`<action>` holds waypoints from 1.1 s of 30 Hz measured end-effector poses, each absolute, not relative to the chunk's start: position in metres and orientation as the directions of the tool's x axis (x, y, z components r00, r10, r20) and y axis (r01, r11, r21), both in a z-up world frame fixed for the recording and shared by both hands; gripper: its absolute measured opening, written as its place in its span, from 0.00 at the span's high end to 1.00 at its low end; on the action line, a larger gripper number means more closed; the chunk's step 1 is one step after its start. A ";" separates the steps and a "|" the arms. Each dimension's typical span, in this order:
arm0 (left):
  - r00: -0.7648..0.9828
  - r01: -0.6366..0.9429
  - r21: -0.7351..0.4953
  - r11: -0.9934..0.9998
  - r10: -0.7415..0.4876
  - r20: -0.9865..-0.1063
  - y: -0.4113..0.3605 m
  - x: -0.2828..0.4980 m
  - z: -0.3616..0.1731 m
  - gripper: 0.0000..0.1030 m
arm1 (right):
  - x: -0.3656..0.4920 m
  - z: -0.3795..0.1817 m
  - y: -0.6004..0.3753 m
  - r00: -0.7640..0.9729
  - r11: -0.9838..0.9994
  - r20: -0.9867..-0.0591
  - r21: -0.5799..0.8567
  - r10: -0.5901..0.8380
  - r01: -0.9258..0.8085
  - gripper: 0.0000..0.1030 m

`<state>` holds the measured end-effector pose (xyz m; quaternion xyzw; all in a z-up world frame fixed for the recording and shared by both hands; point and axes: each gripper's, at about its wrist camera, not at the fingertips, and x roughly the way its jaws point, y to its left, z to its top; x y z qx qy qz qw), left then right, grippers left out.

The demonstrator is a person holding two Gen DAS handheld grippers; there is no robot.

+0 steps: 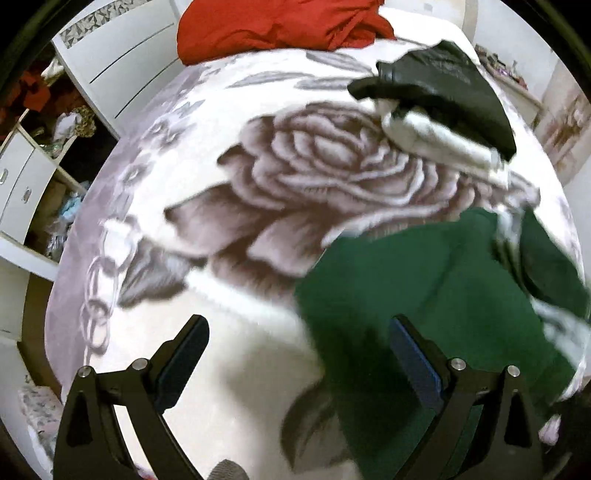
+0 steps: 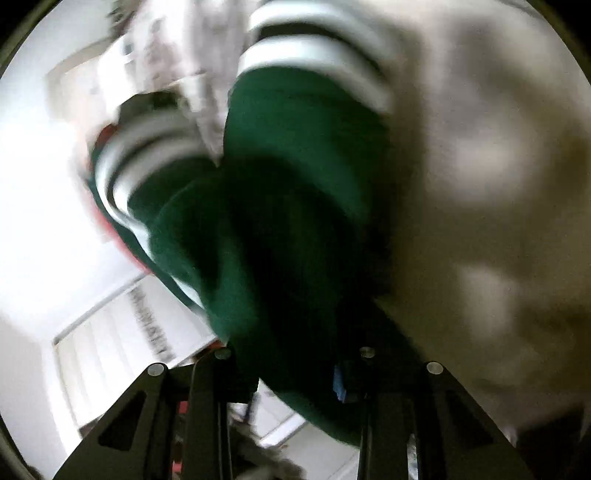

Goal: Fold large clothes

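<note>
The left gripper [image 1: 299, 354] is hovering with jaws released above the bed [image 1: 258, 184]. The right gripper [image 2: 291, 373] is gripping the green garment [image 2: 280, 206] in its jaws.

White drawer units [image 1: 118, 55] stand behind a bed with rose-print blanket [image 1: 295, 177].

I see a bed [image 1: 236, 332] under a rose-print blanket; on it lie a green garment [image 1: 406, 280], red cloth [image 1: 273, 26] (far end), and a black-and-white bundle [image 1: 443, 96].
</note>
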<state>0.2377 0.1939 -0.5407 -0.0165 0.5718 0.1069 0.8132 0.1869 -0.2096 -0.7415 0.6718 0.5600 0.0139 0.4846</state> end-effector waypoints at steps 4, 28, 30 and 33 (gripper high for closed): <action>0.272 -0.196 0.077 0.978 0.129 -0.954 0.184 0.225 -0.562 0.04 | 0.146 -0.772 -0.212 0.163 0.245 -0.591 0.549 0.790 0.799 0.54; 0.221 -0.214 0.012 0.977 0.061 -0.973 0.128 0.202 -0.604 0.04 | 0.359 -0.668 -0.090 -0.155 0.872 -0.915 0.402 0.372 -0.280 0.59; 0.216 -0.217 0.015 0.976 0.063 -0.974 0.129 0.201 -0.604 0.04 | 0.361 -0.673 -0.100 -0.129 0.870 -0.895 0.446 0.427 -0.211 0.94; 0.211 -0.229 0.024 0.973 0.073 -0.975 0.135 0.196 -0.603 0.04 | 0.367 -0.657 -0.151 0.026 0.913 -0.913 0.405 0.406 -0.039 0.98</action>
